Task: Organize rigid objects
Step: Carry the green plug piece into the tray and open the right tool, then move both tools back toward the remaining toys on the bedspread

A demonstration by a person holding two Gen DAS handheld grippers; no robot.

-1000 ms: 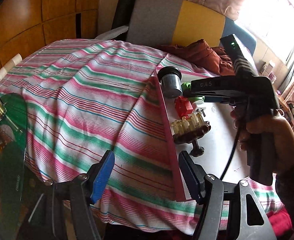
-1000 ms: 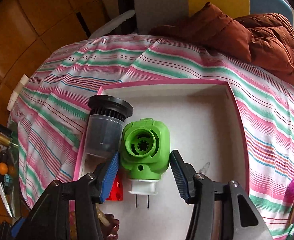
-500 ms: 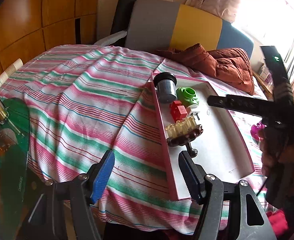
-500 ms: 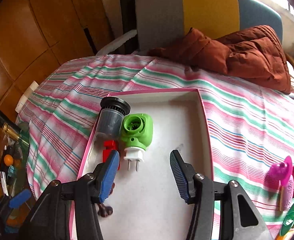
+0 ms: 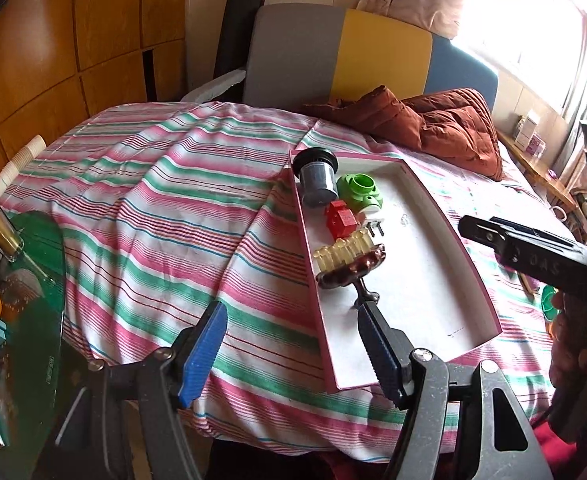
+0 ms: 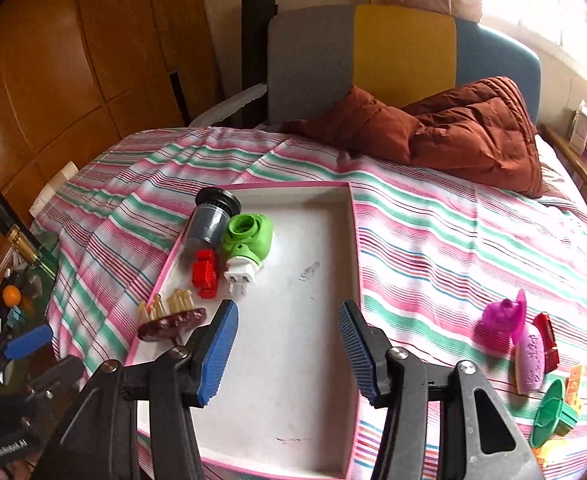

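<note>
Four things in tray: grey canister [image 6: 212, 222], green plug-in [image 6: 248, 237], red block [image 6: 205, 268] and brown brush [image 6: 172, 319], all in a row along the left wall of the tray [image 6: 293, 360], ahead and left of my right hand-held gripper [image 6: 288, 350].
Surface: tray lies on the striped bed [image 6: 433, 248], not on a tabletop.
Right hand-held gripper: jaws apart, nothing between them; it hangs over the bare middle of the tray.
Left hand-held gripper [image 5: 289, 350]: jaws apart and empty, just widened a little; it straddles the tray's near left wall without touching it, the brush handle just ahead of its right finger.
Loose things: pink toy [image 6: 503, 320], purple oval piece [image 6: 530, 358], red piece [image 6: 546, 338] behind it and green cup [image 6: 549, 412] lie in a cluster on the bed, right of my right hand-held gripper and outside the tray.
Step in hand, I judge: between placements; plug-in set down, right hand free for the next pick.
Next move: swing the right hand-held gripper right to the cluster, drop over one piece, likely the pink toy nearest the tray, and close.
Care needed: pieces touch each other, so I should come in from the open side.
Space left: right part of the tray is bare.
</note>
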